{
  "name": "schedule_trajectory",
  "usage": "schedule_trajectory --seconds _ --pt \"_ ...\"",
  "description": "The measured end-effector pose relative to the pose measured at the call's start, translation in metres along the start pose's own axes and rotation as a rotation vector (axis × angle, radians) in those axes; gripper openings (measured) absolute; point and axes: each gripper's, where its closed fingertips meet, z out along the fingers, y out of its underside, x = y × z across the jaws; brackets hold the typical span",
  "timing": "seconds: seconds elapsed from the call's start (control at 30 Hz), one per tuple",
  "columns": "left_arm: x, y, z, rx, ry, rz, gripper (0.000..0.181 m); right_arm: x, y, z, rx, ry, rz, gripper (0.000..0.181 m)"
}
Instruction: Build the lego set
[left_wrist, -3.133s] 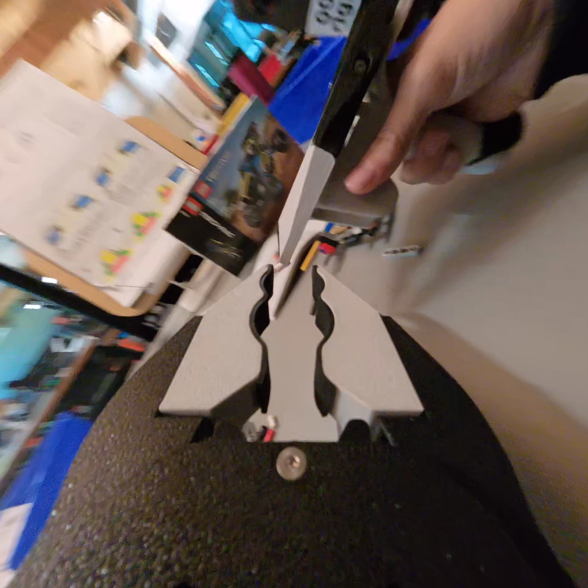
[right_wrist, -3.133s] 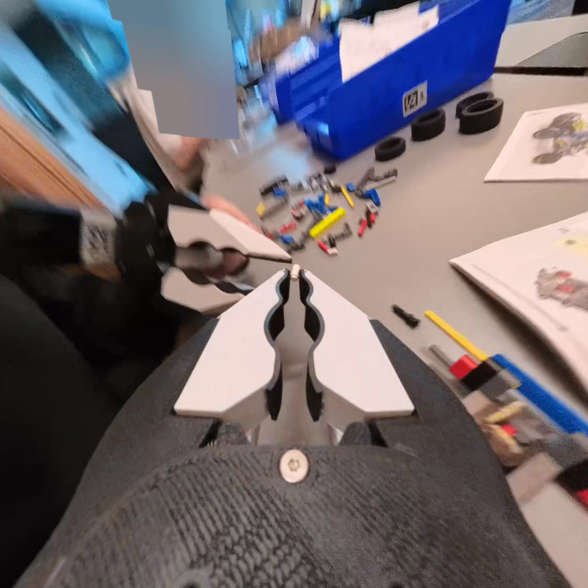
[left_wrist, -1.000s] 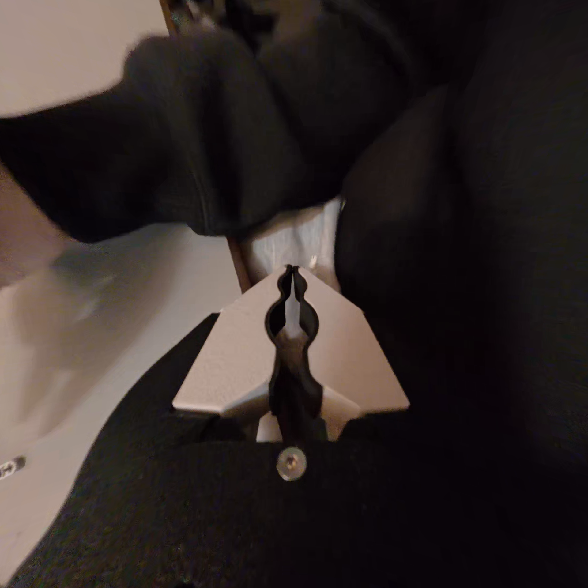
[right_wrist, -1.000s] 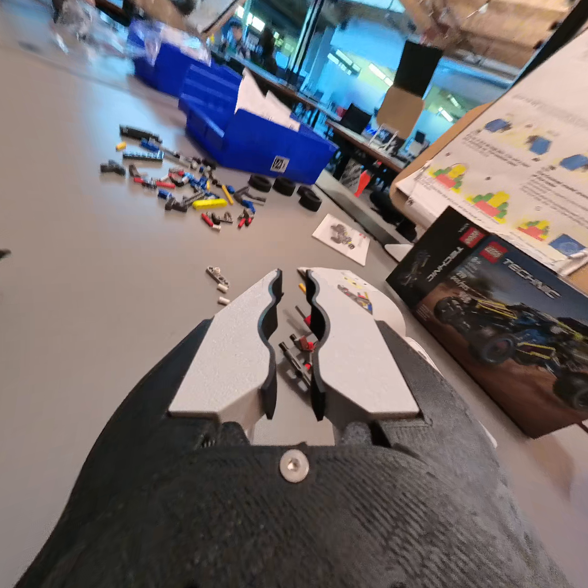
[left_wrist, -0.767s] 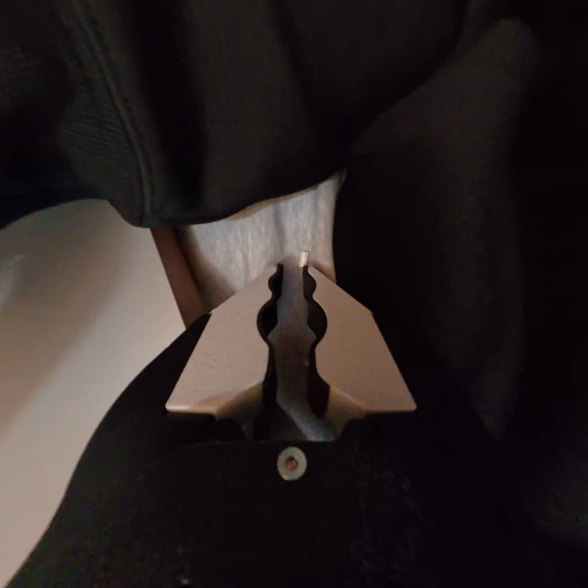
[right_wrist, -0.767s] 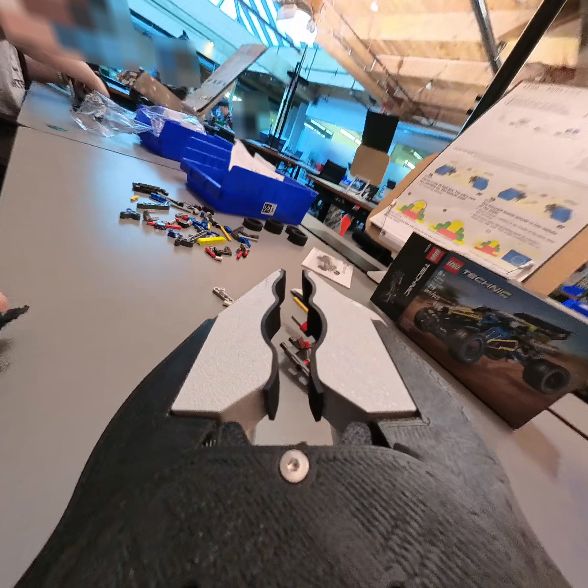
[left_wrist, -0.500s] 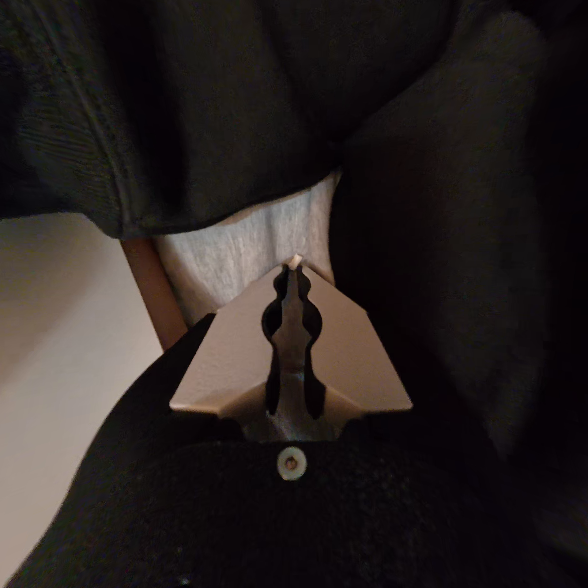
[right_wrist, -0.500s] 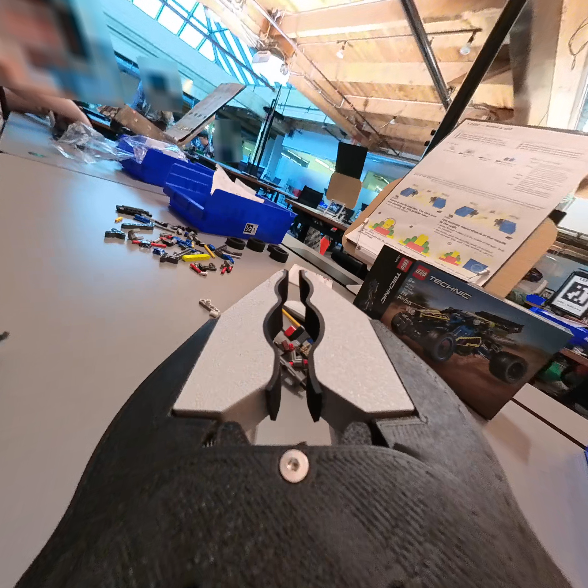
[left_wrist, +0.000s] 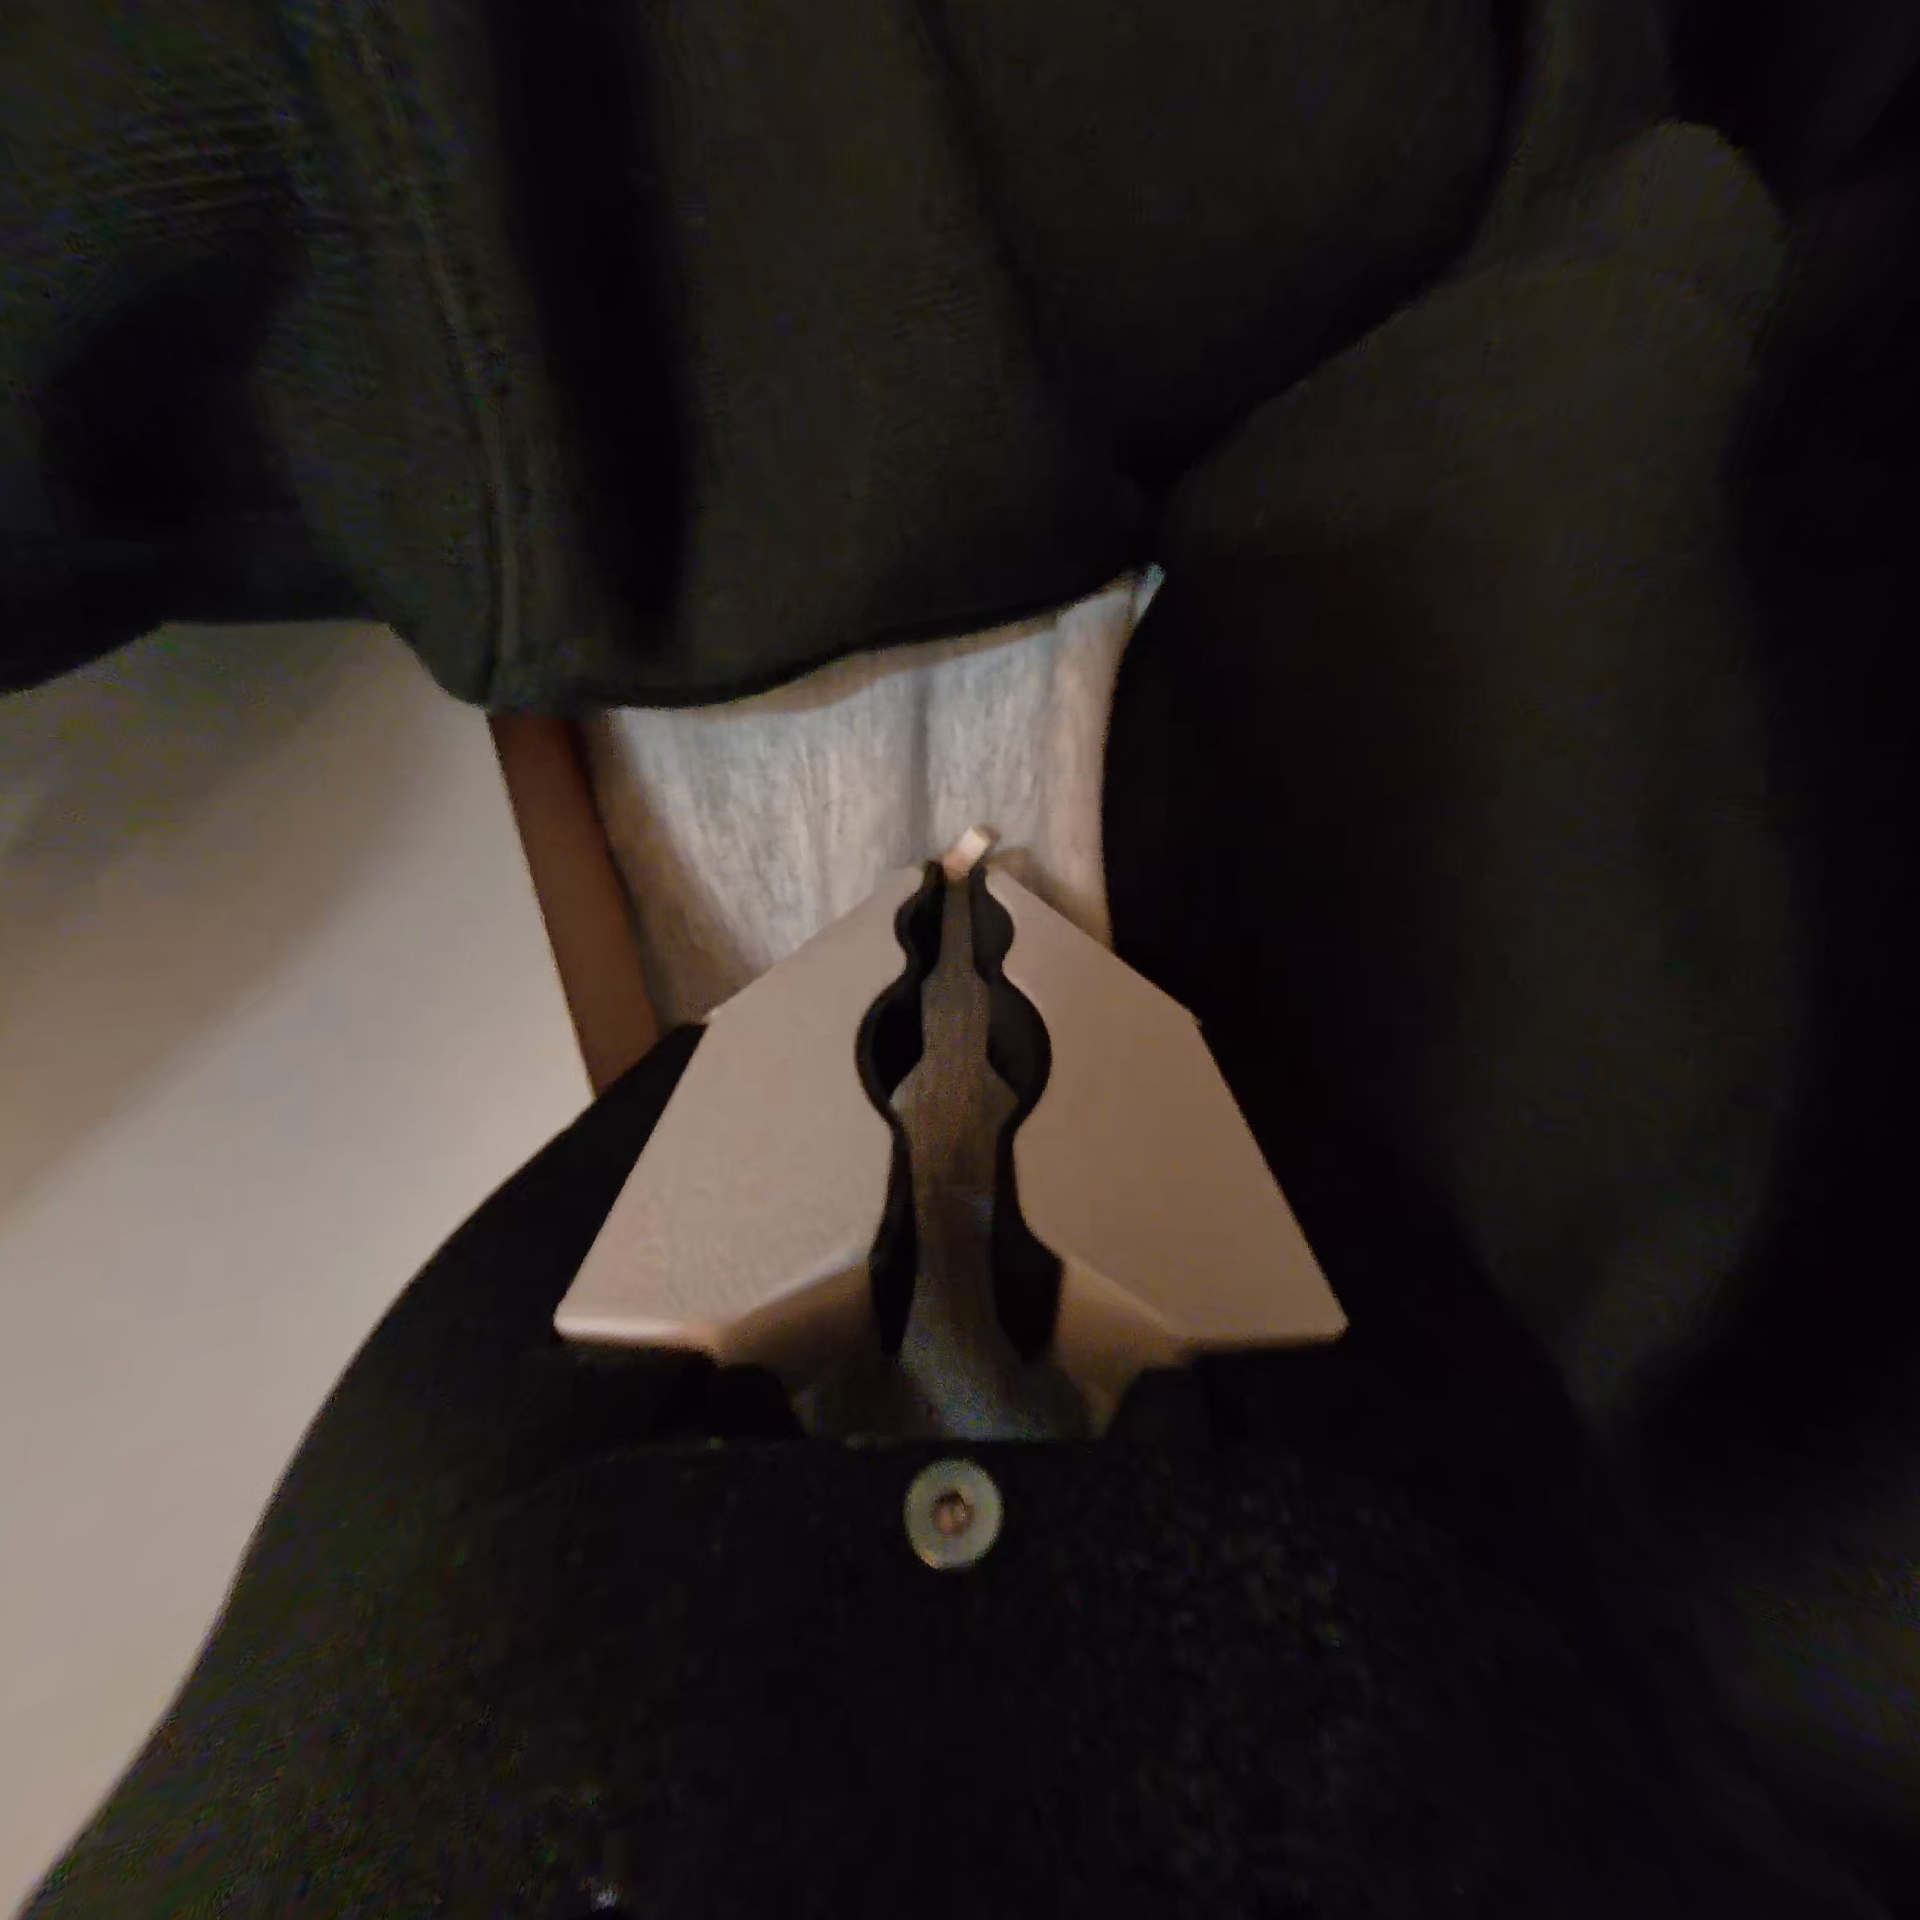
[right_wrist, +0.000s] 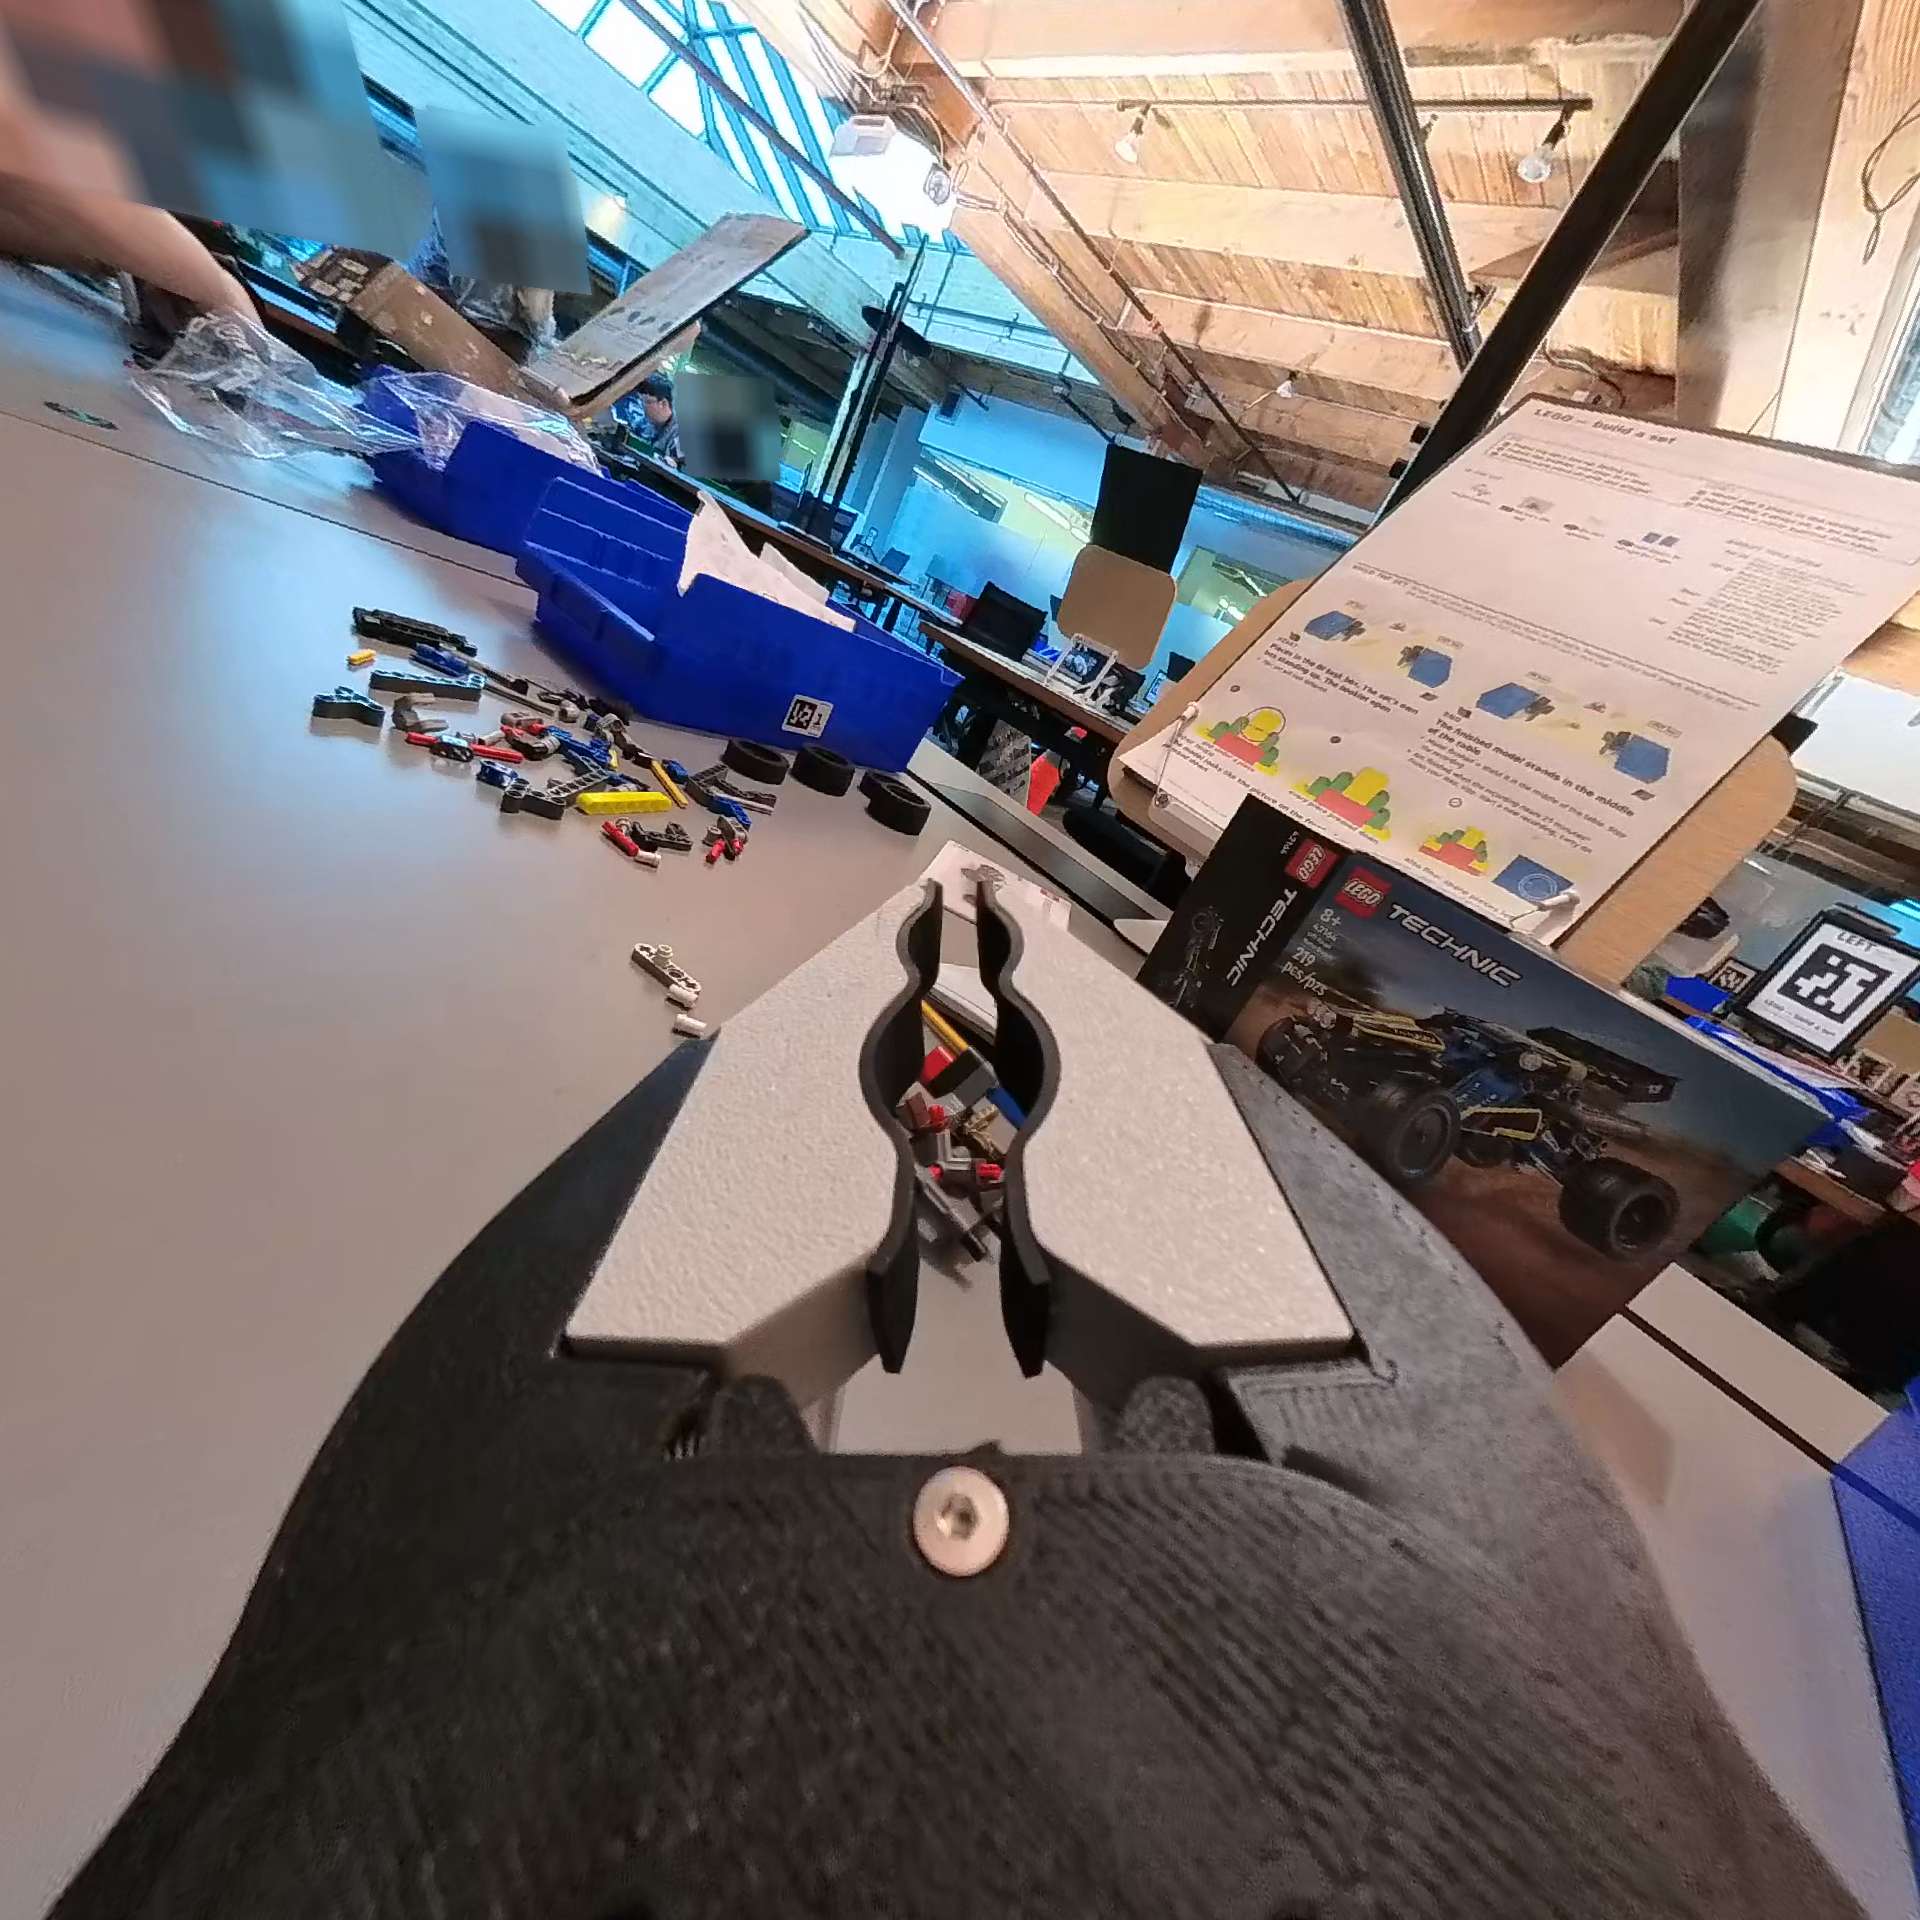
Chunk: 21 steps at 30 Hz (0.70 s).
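A tiny pale, peg-like plastic lego piece (left_wrist: 964, 854) is pinched at the very tips of the left gripper (left_wrist: 958, 881), whose two grey angular fingers (left_wrist: 748, 1174) are drawn together on it. This gripper points toward the person's body: a black garment (left_wrist: 727, 312) fills the upper part of the left wrist view, a strip of light grey fabric (left_wrist: 831, 790) shows beneath its hem, and a pale tabletop (left_wrist: 208, 1039) with a brown edge lies at the left.

The right gripper (right_wrist: 960, 896) is held low over the same grey table (right_wrist: 208, 1039), its grey fingers (right_wrist: 769, 1174) standing slightly apart and gripping nothing. Seen through the gap between them is a small partly built lego assembly of red, grey, blue and yellow parts (right_wrist: 956, 1132), lying on the table beyond the fingers. Just left of the fingertips lie a few small loose grey and white pieces (right_wrist: 665, 971). Farther off is a scattered pile of mixed loose lego parts (right_wrist: 551, 748), among them a yellow beam (right_wrist: 623, 801), with three black rubber tyres (right_wrist: 821, 774) beside it. Blue plastic bins (right_wrist: 727, 655) stand behind the pile. The printed lego set box (right_wrist: 1455, 1070) stands at the right, and a large white instruction sheet on a tilted board (right_wrist: 1538, 665) rises behind it.
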Motion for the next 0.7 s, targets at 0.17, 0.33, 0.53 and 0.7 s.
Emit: schedule_trajectory --seconds 0.17,0.33,0.53,0.7 --pt "-0.004 -0.004 -0.019 0.098 -0.042 -0.073 0.003 0.002 -0.002 -0.001 0.010 0.012 0.005 0.004" --pt "-0.014 -0.012 -0.046 0.279 -0.061 -0.207 0.003 0.001 -0.002 -0.002 0.004 0.016 -0.023 0.003" --pt "-0.064 0.014 -0.117 0.409 -0.269 -0.337 0.003 0.000 -0.001 -0.001 -0.005 0.005 -0.004 0.003" --pt "-0.128 0.121 -0.168 0.071 -0.623 -0.405 0.002 -0.010 0.020 0.006 -0.249 -0.071 0.014 0.005"
